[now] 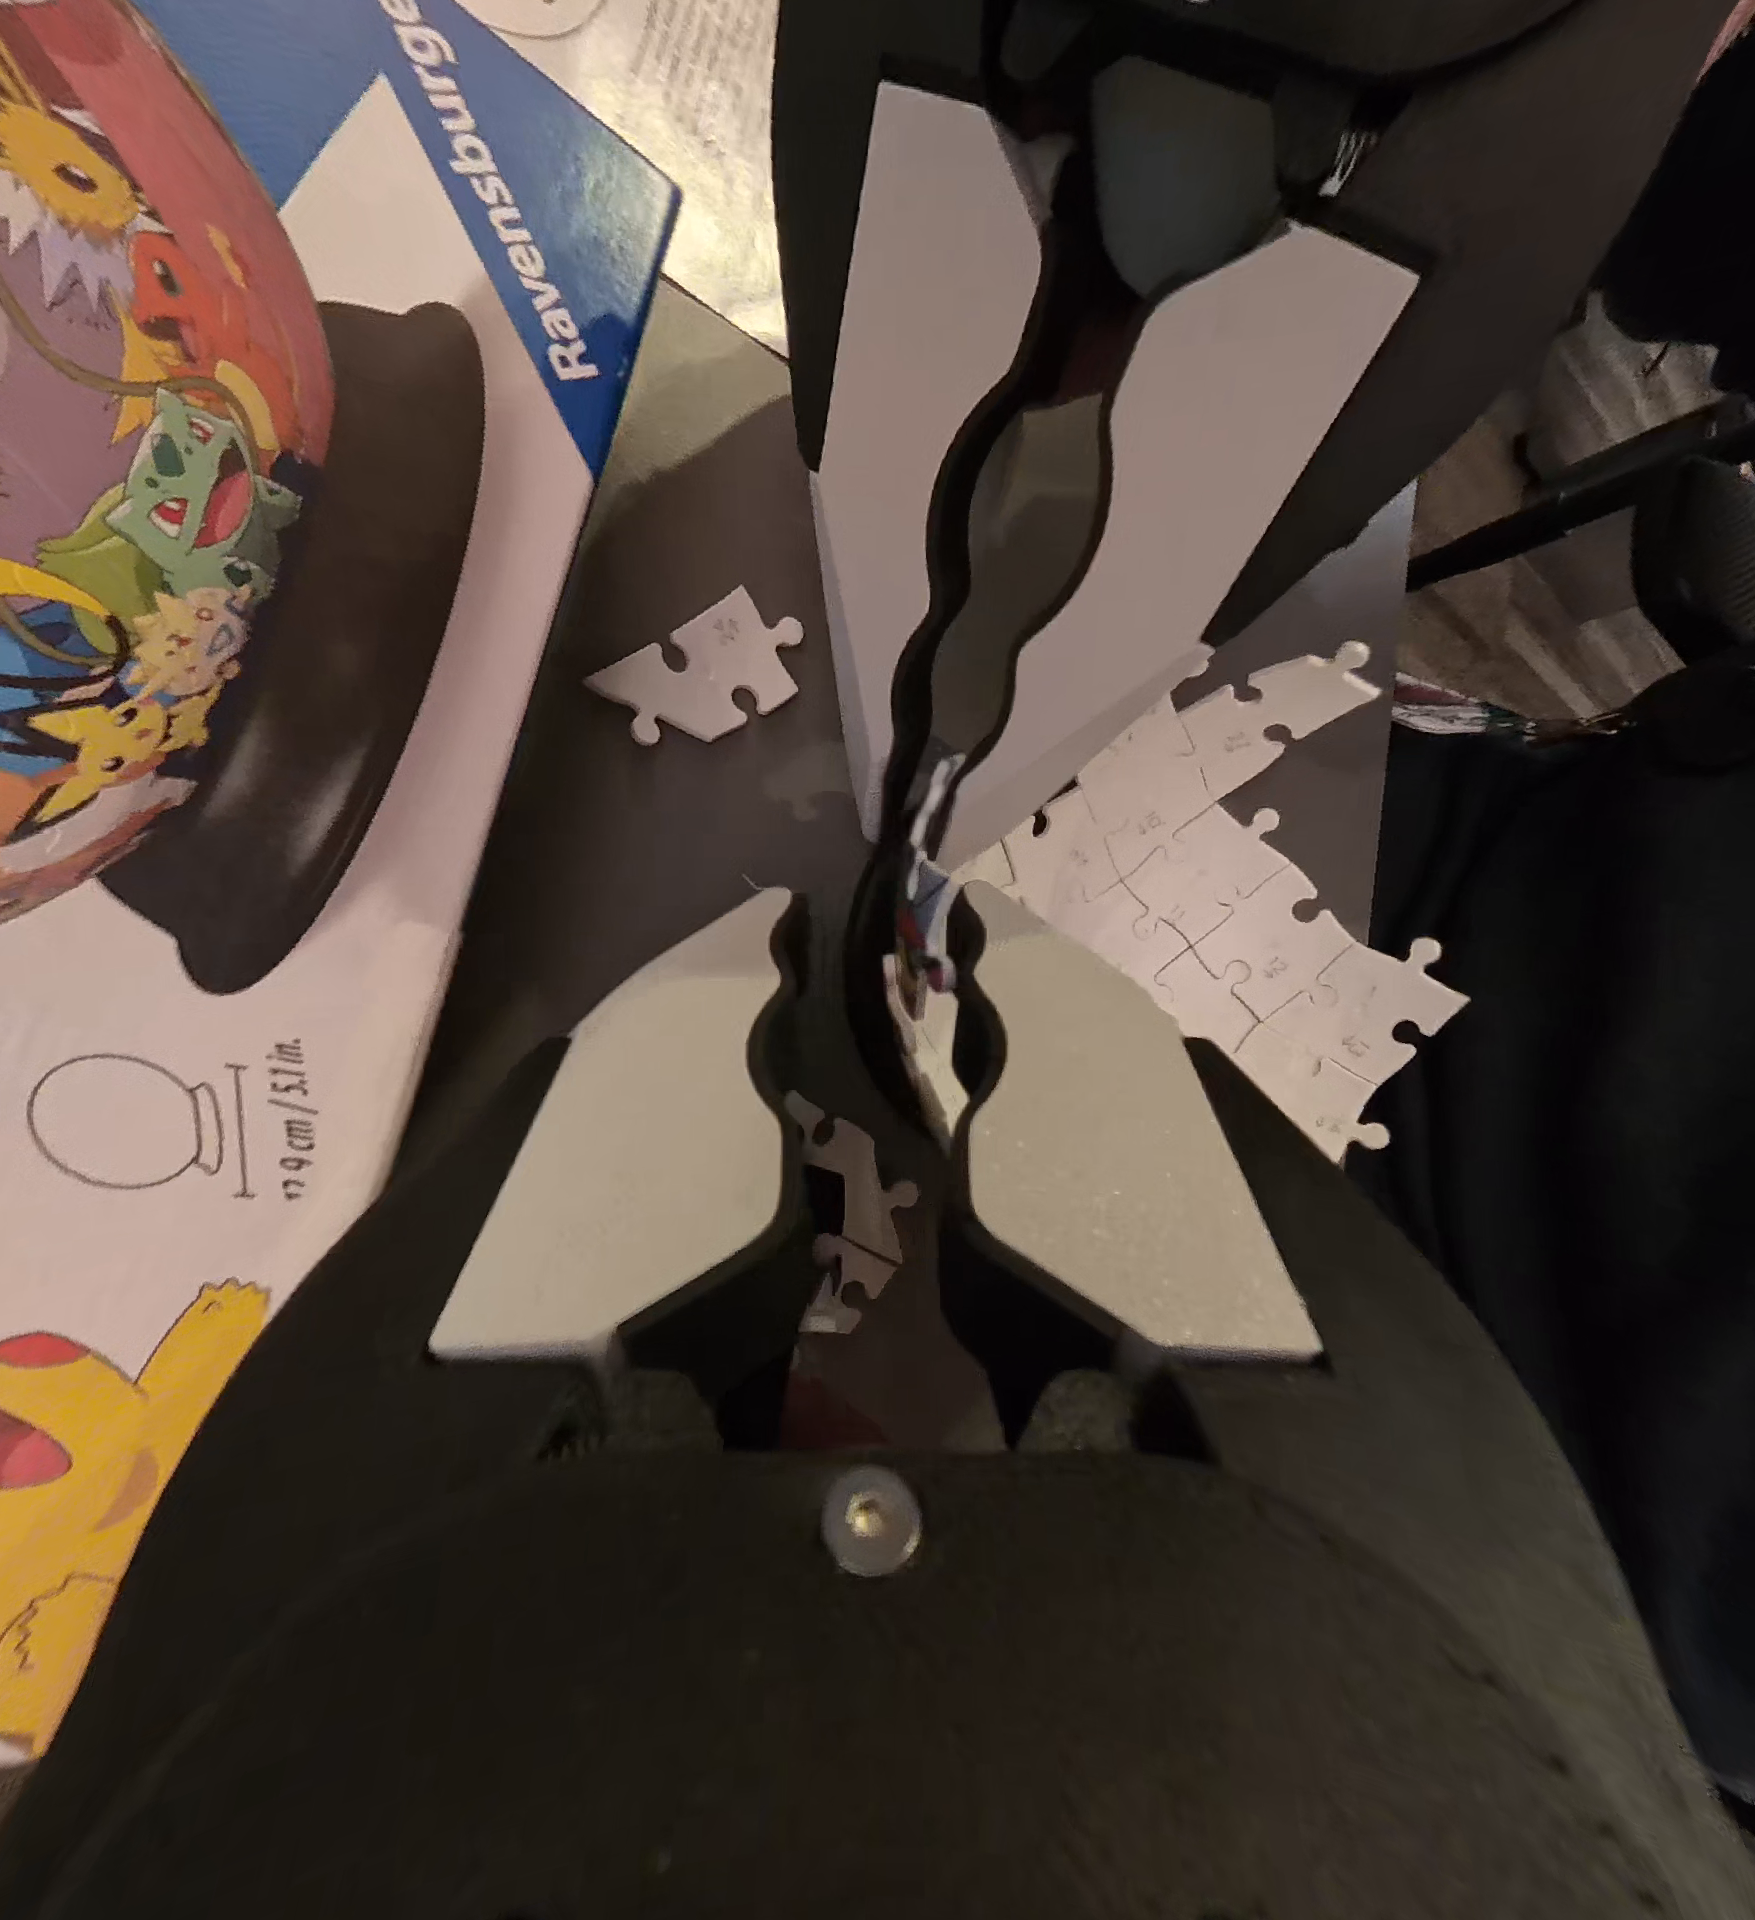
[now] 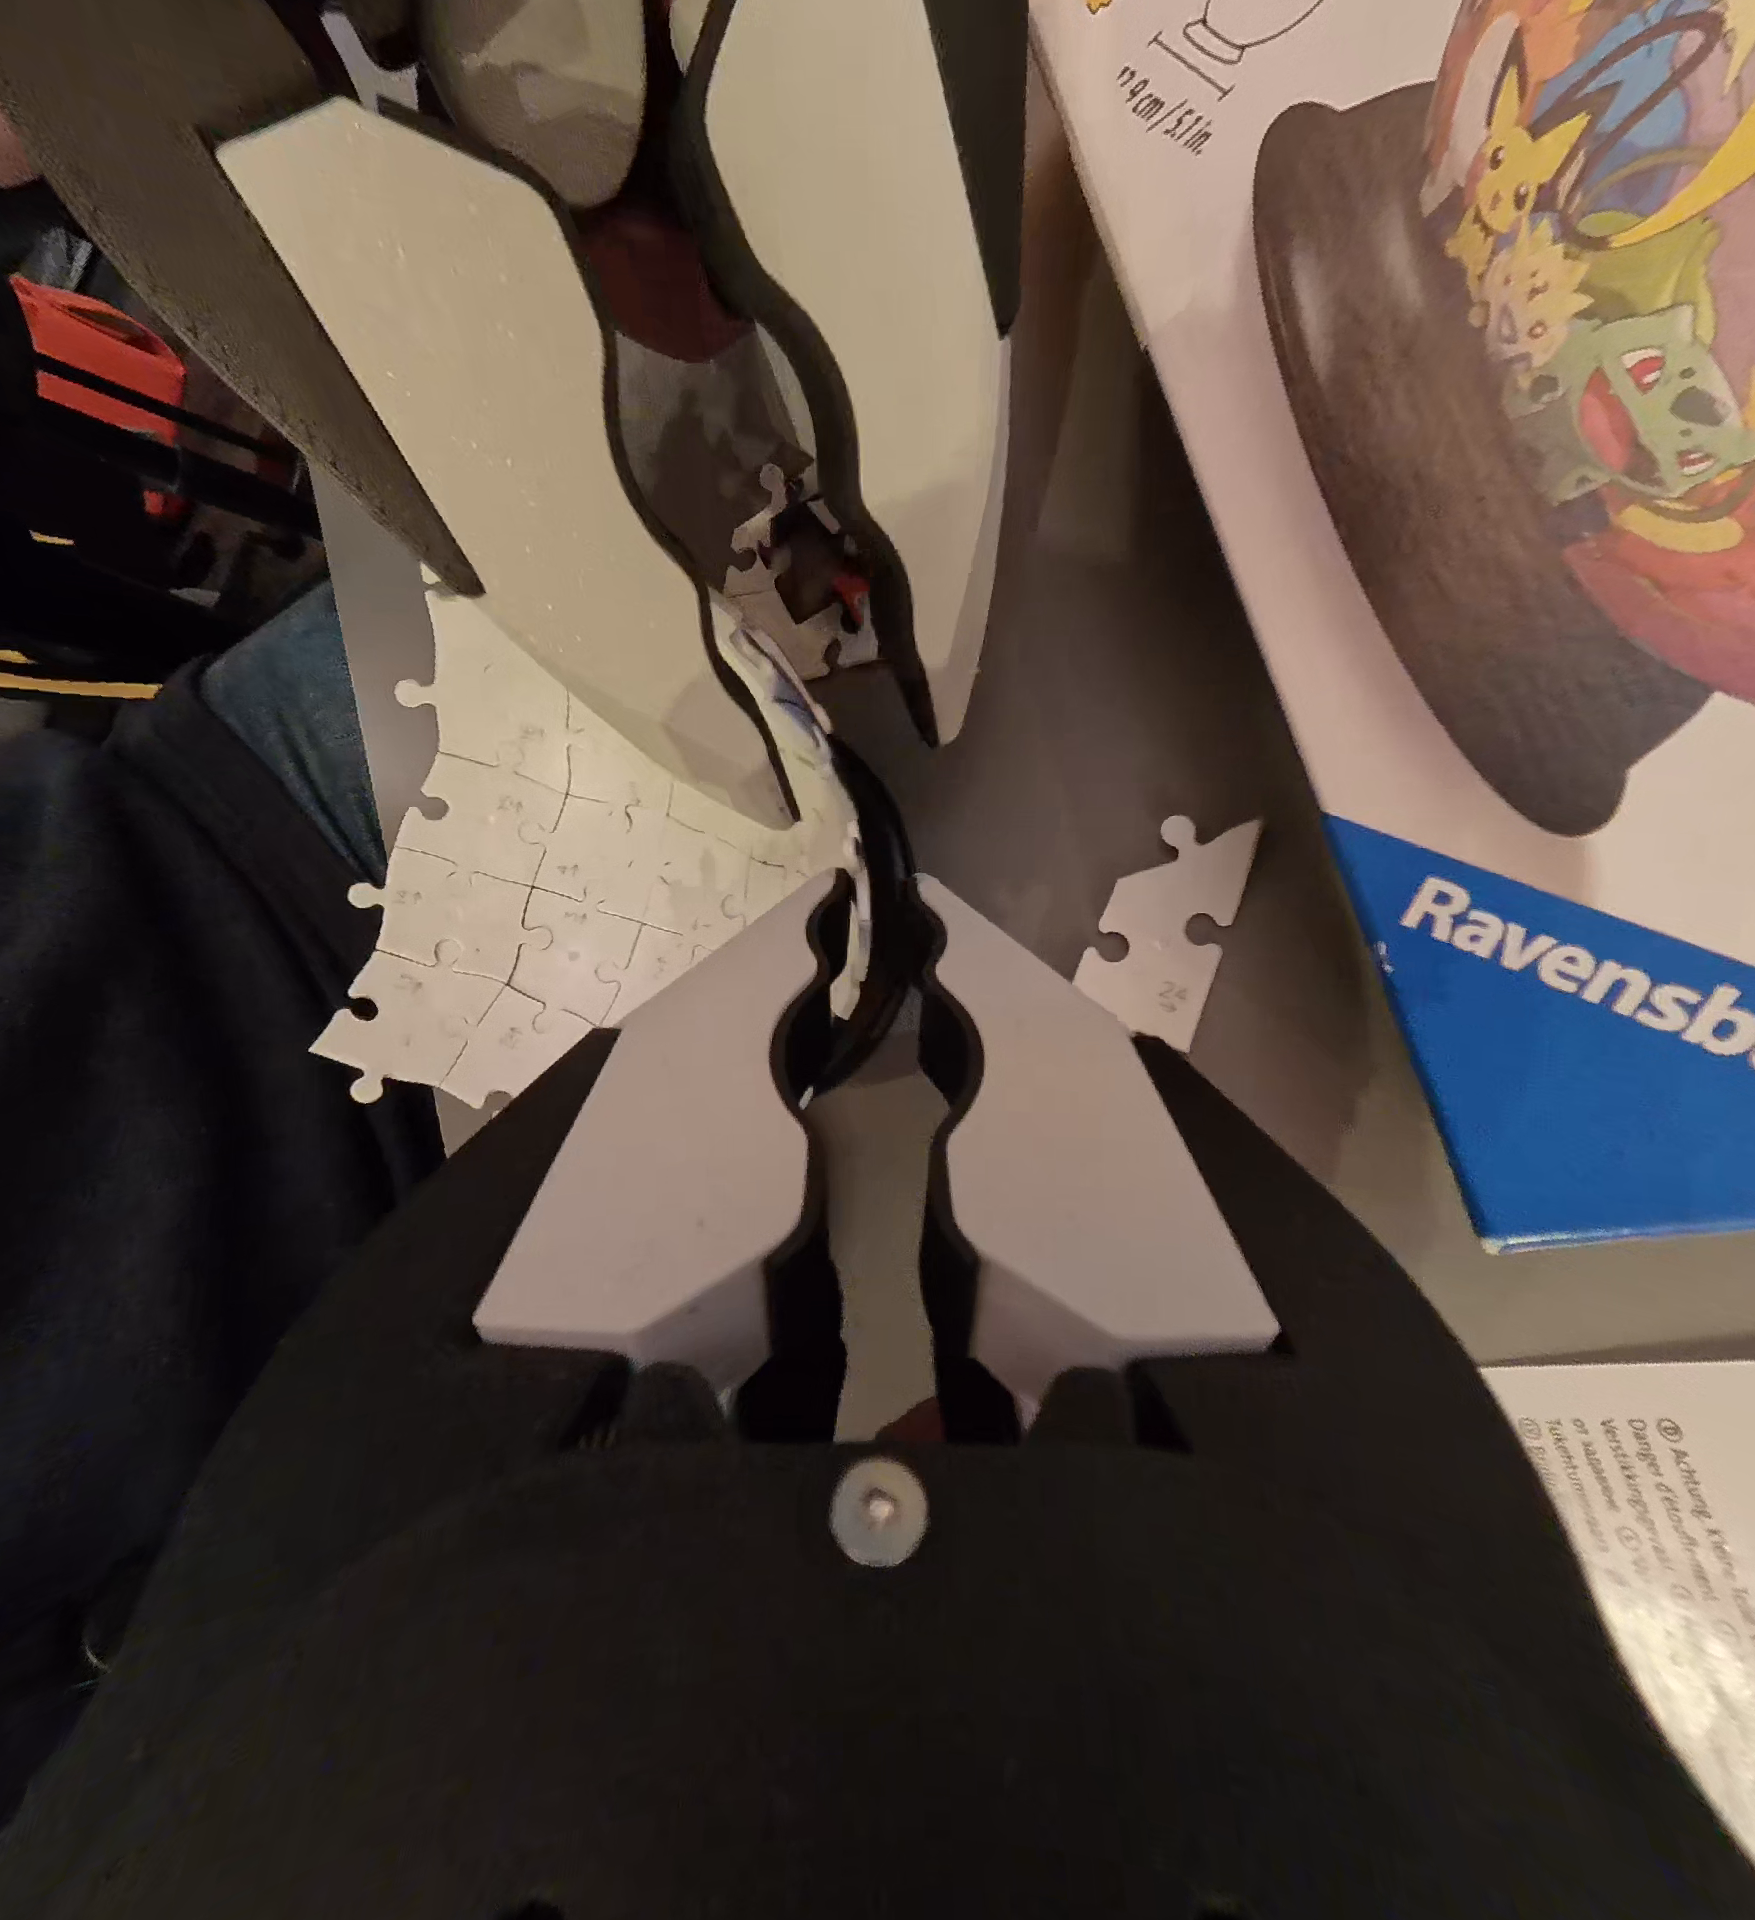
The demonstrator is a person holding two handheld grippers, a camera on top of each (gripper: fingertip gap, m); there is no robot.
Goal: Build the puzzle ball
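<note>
Both tongs meet tip to tip over the bench (image 1: 707,831). Left tongs (image 1: 878,935) and right tongs (image 2: 878,904) are each clenched on an edge-on puzzle piece (image 1: 920,894). From the left tongs, the piece's long axis runs toward 12 o'clock.

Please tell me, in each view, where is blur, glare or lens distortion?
Left wrist view: wide-angle bending curves the puzzle box edges; the left gripper base is soft, the loose piece fairly sharp. Right wrist view: warm, even light, no strong glare; the assembled sheet looks slightly soft.

Loose piece (image 1: 707,675) beside box (image 1: 416,727)
</note>
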